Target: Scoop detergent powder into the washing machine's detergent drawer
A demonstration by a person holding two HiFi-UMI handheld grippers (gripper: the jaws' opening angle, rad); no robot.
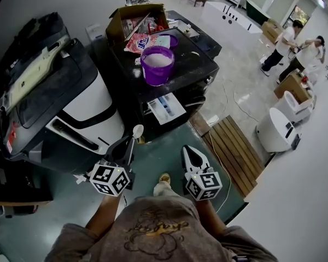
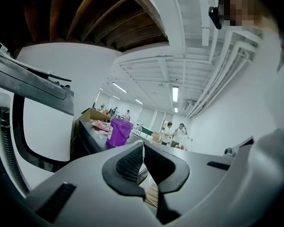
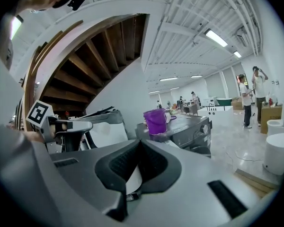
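A purple tub (image 1: 157,64) of white powder stands on the black washing machine top (image 1: 197,67). Below it the white detergent drawer (image 1: 167,107) is pulled out. My left gripper (image 1: 130,142) is shut on the handle of a white spoon (image 1: 138,130), whose bowl points toward the drawer from well short of it. In the left gripper view the pads (image 2: 130,164) pinch the spoon's thin white edge (image 2: 143,151), with the tub (image 2: 119,131) beyond. My right gripper (image 1: 189,152) is shut with nothing in it, low beside the left one. The right gripper view shows the tub (image 3: 156,121) ahead.
A big black and white machine (image 1: 60,97) fills the left. Behind the tub are a cardboard box (image 1: 134,21), a pink bag (image 1: 145,41) and a purple lid (image 1: 172,40). A wooden pallet (image 1: 235,152) lies on the floor to the right, white toilets (image 1: 276,127) and people (image 1: 287,42) beyond.
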